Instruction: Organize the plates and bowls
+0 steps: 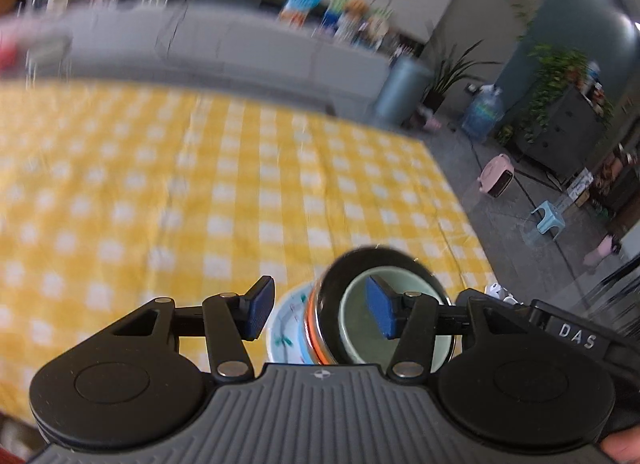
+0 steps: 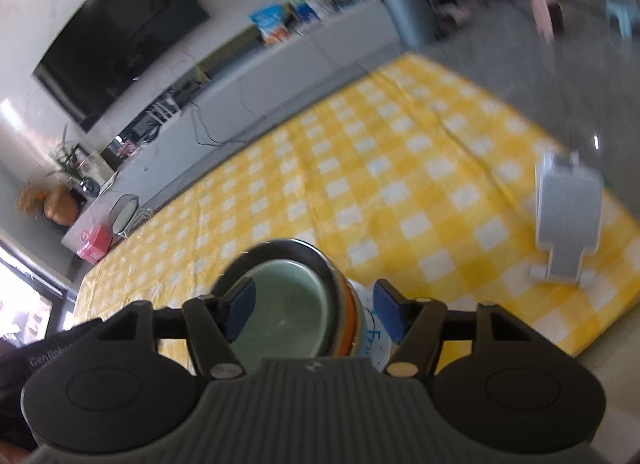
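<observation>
A stack of bowls and plates is held between both grippers above a yellow checked tablecloth [image 1: 200,191]. The stack has a pale green bowl [image 1: 360,324] nested in a dark bowl [image 1: 332,284], then orange and blue rims, and a white patterned plate [image 1: 286,324] at the outside. My left gripper [image 1: 320,312] is shut on the stack, one pad inside the green bowl and one outside the plate. My right gripper [image 2: 314,312] grips the same stack [image 2: 288,312] from the other side, one pad in the green bowl [image 2: 280,304] and one on the white plate [image 2: 374,340].
A grey slatted stand [image 2: 566,219] sits on the cloth at the right. The table's edge [image 1: 452,191] drops to a grey floor with a pink bin [image 1: 498,175] and a blue stool [image 1: 550,219]. A long grey cabinet [image 1: 240,47] and a TV [image 2: 116,31] lie behind.
</observation>
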The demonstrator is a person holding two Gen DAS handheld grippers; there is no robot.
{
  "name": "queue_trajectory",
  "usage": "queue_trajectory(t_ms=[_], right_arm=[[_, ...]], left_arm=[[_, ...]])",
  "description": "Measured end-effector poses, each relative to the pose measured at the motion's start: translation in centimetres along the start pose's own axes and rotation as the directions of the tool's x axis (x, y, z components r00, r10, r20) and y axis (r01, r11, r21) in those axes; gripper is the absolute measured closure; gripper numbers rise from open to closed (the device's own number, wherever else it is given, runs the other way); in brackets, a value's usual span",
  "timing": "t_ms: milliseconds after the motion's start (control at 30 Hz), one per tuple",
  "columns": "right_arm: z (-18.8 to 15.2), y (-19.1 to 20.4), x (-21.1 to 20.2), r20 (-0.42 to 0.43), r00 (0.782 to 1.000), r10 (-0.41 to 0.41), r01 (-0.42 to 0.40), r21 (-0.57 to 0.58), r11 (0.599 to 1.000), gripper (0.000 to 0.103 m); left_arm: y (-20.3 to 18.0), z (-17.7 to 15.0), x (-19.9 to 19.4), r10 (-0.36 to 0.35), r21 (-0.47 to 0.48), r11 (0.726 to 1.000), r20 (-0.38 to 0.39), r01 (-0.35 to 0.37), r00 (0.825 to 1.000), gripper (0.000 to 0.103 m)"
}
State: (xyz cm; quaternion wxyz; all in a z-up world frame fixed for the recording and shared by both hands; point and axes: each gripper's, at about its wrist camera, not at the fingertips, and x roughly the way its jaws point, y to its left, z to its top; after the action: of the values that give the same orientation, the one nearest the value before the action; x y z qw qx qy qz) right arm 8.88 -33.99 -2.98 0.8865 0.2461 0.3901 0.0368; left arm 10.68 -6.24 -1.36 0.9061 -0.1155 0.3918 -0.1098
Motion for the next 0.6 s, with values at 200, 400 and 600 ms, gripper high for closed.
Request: queue_trajectory(t_ms=[200,400,600], right_arm=[[-1.3,3.0,-4.9,0.096,0.995,-0.012,0.028,-0.174,0.984,0.032],[-4.6,4.5,-9.0,0.227,0.974,-0.018,0.092,-0.320,0.943,0.031],[-7.7,4.1,-11.3,0.304,0.953,0.003,0.114,-0.366,0.924,0.024]], left_arm=[[-1.7,-1.7,-5.7,-0.014,0.191,0.981,0.160,-0.017,0.987,0.042],[-2.6,-4.8,-9.1,-0.045,0.243,0.970,0.269,-0.022,0.962,0.042],[-2.2,-7.5,-9.6,-0.027,0.273,0.960,0.317,-0.064,0.948,0.042]])
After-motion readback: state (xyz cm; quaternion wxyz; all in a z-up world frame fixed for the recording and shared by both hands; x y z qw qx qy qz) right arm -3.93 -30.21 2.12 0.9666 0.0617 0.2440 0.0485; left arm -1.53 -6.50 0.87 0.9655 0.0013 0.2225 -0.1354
